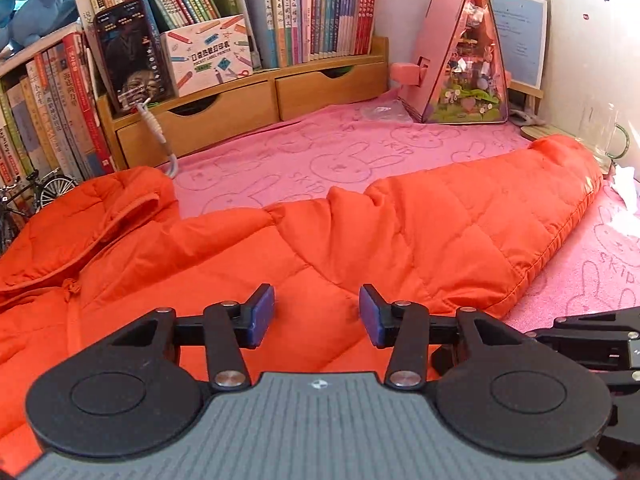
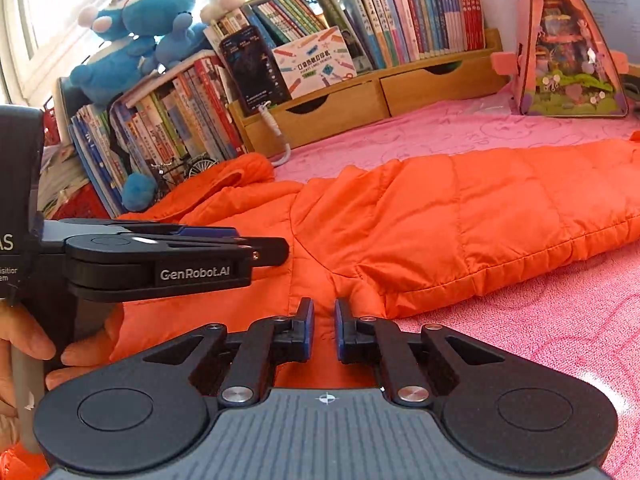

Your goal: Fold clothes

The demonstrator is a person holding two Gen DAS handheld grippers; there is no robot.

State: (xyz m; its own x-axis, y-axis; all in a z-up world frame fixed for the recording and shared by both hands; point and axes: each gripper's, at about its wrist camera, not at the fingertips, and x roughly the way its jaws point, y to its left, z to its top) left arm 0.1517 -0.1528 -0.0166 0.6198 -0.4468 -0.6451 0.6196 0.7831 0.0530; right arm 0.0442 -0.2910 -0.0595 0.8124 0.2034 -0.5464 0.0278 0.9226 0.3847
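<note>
An orange quilted jacket [image 1: 360,240] [image 2: 460,220] lies spread over a pink bunny-print towel [image 1: 300,160] [image 2: 540,340], its hood to the left and one sleeve stretched out to the right. My left gripper [image 1: 317,316] hovers over the jacket's body with its blue pads apart and nothing pinched between them. In the right wrist view it shows side-on at the left [image 2: 276,248], held by a person's hand [image 2: 24,344]. My right gripper [image 2: 324,328] sits at the jacket's near edge by the armpit, jaws nearly together on a puckered ridge of orange fabric.
A wooden desk shelf with two drawers [image 1: 240,108] and rows of books runs along the back. A phone with a white cable [image 1: 128,52] leans on it. A pink triangular dollhouse [image 1: 460,60] and a glass mug [image 1: 604,136] stand back right. A model bicycle [image 1: 36,192] is at the left.
</note>
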